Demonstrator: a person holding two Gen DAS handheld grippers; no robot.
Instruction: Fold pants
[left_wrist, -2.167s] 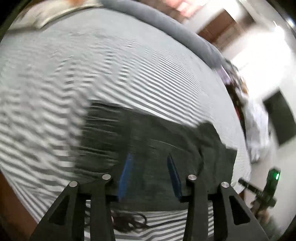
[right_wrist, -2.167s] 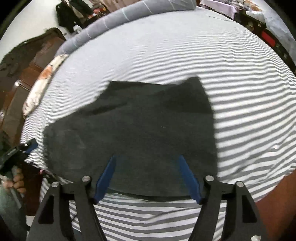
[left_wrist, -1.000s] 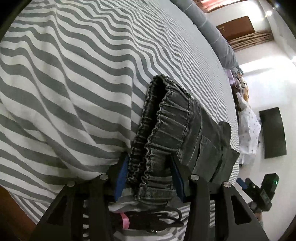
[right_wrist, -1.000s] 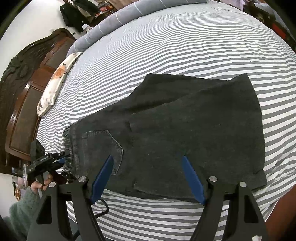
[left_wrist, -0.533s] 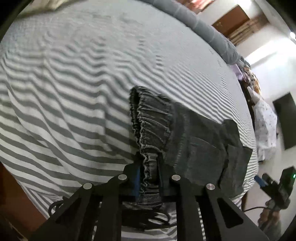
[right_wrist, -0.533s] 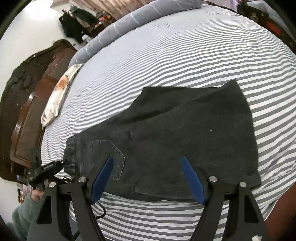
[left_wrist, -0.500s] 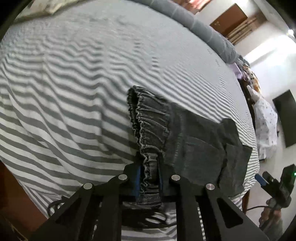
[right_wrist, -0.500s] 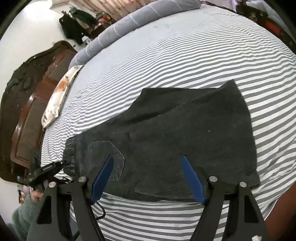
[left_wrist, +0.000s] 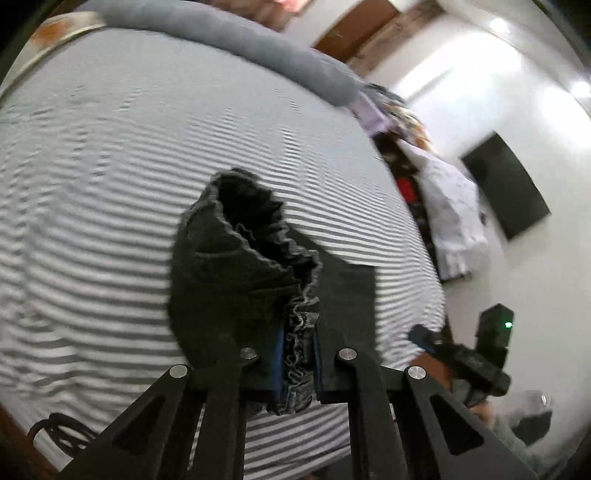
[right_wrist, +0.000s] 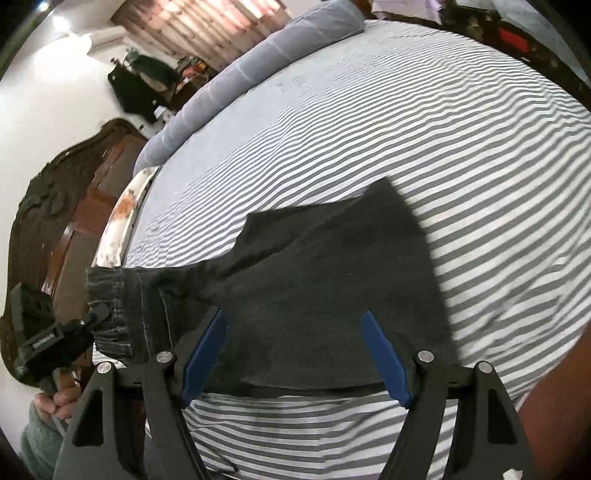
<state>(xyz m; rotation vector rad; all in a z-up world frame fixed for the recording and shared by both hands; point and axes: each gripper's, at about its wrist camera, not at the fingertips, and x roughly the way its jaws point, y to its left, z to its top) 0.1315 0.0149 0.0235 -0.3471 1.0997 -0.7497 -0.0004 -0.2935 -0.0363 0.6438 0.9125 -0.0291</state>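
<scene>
Dark grey denim pants (right_wrist: 325, 295) lie on a grey-and-white striped bed (right_wrist: 424, 129). My left gripper (left_wrist: 298, 354) is shut on the pants' gathered elastic waistband (left_wrist: 299, 332) and holds it lifted off the bed; the waist opening (left_wrist: 243, 206) hangs open in front of the camera. In the right wrist view the left gripper (right_wrist: 62, 339) holds the waistband (right_wrist: 110, 306) at the far left. My right gripper (right_wrist: 291, 354) is open, its blue pads above the pants' near edge, holding nothing.
A long grey bolster (right_wrist: 258, 66) lies along the bed's far edge. A dark wooden headboard (right_wrist: 55, 221) and a pillow (right_wrist: 122, 221) are at the left. Clothes (left_wrist: 450, 206) are piled beyond the bed's right side. A black cable (left_wrist: 59, 435) lies at the near edge.
My left gripper has lifted the waistband up off the bed and raised that end of the pants. My right gripper stays open over the pants' near edge.
</scene>
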